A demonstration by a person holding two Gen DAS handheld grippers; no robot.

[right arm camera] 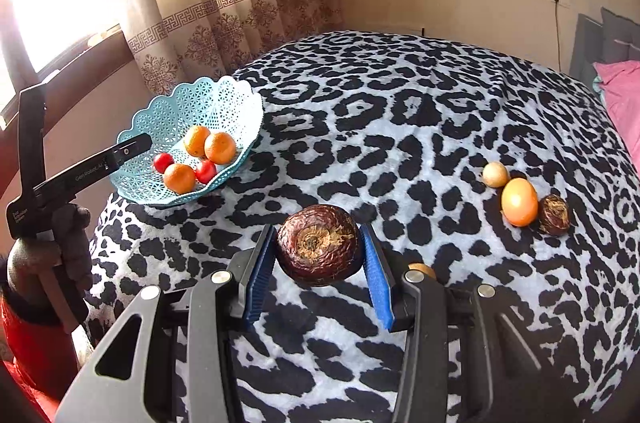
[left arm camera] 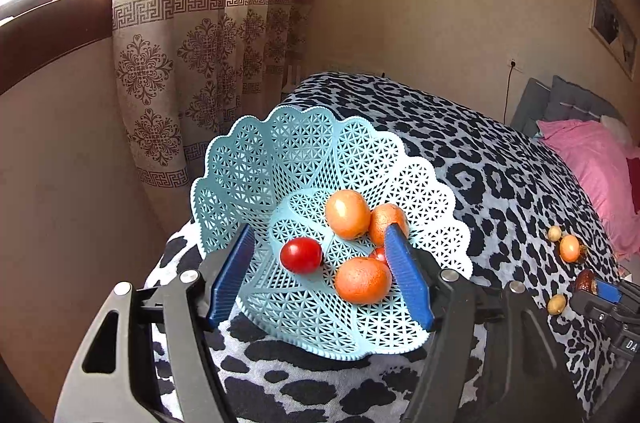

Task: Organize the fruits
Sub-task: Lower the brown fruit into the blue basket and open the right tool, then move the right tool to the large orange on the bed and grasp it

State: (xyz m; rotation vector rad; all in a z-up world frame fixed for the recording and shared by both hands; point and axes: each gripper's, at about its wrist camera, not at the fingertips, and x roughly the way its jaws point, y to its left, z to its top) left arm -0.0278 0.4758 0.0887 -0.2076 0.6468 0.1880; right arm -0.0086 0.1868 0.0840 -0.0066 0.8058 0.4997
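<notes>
Three oranges (right arm camera: 218, 147) | two tomatoes (right arm camera: 163, 162) | right tongs (right arm camera: 318, 255): one brown fruit (right arm camera: 316, 243)

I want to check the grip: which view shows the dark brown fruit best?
The right wrist view: the dark brown fruit fills the middle, clamped in the right gripper. The left wrist view shows only a sliver at its right edge.

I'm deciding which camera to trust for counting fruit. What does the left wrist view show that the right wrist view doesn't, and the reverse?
Only the left wrist view shows the basket's inside up close between the open left gripper, and the pink pillow in full.

Only the right wrist view shows the right gripper shut on a dark brown fruit, a second brown fruit, and the gloved hand.

Both show the blue basket with three oranges and two tomatoes, and loose fruit on the spotted blanket.
</notes>
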